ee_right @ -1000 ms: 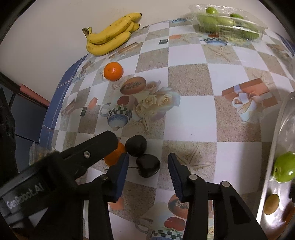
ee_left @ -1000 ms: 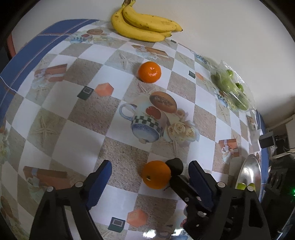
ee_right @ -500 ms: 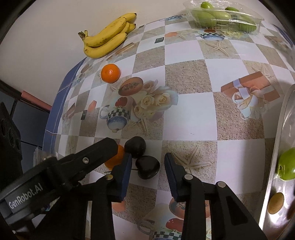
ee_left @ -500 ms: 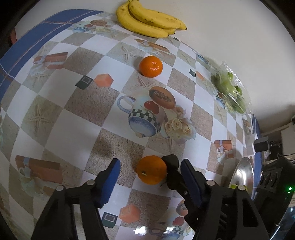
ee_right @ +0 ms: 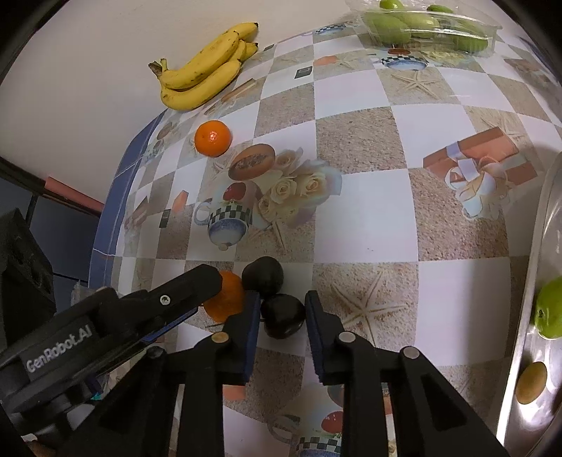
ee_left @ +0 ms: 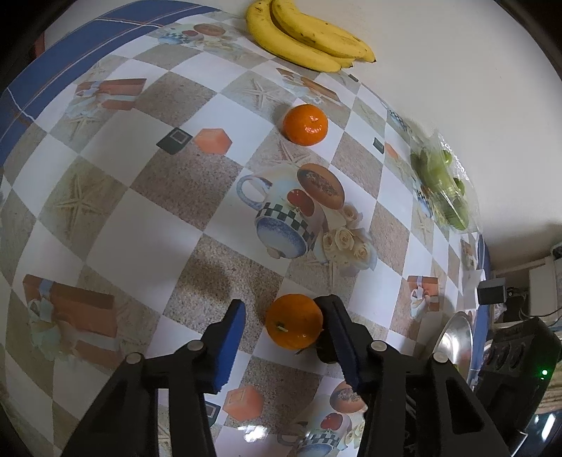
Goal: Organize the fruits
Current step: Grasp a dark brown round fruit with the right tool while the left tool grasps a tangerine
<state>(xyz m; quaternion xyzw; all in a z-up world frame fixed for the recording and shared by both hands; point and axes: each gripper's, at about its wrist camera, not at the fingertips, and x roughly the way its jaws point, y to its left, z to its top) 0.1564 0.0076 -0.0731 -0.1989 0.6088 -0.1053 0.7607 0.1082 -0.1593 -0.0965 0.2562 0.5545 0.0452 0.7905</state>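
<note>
An orange [ee_left: 293, 321] lies on the patterned tablecloth between the fingers of my left gripper [ee_left: 281, 309]. Its jaws are closing: the right pad touches the peel, while a gap stays at the left pad. Beside the orange [ee_right: 226, 298] lie two dark plums. My right gripper [ee_right: 282, 302] is shut on the nearer plum [ee_right: 282, 316], with a pad on each side. The other plum [ee_right: 262, 276] rests just beyond, touching it. Both grippers point steeply down, side by side.
A bunch of bananas [ee_right: 207, 73] lies at the far edge by the wall, with a second orange [ee_right: 212, 137] nearer. A clear pack of green fruit [ee_right: 428, 24] sits far right. At the right, a metal tray [ee_right: 534, 267] holds a green fruit [ee_right: 549, 307].
The left jaws have narrowed around the orange. The right jaws have closed onto the nearer plum. Neither hand has shifted much.
</note>
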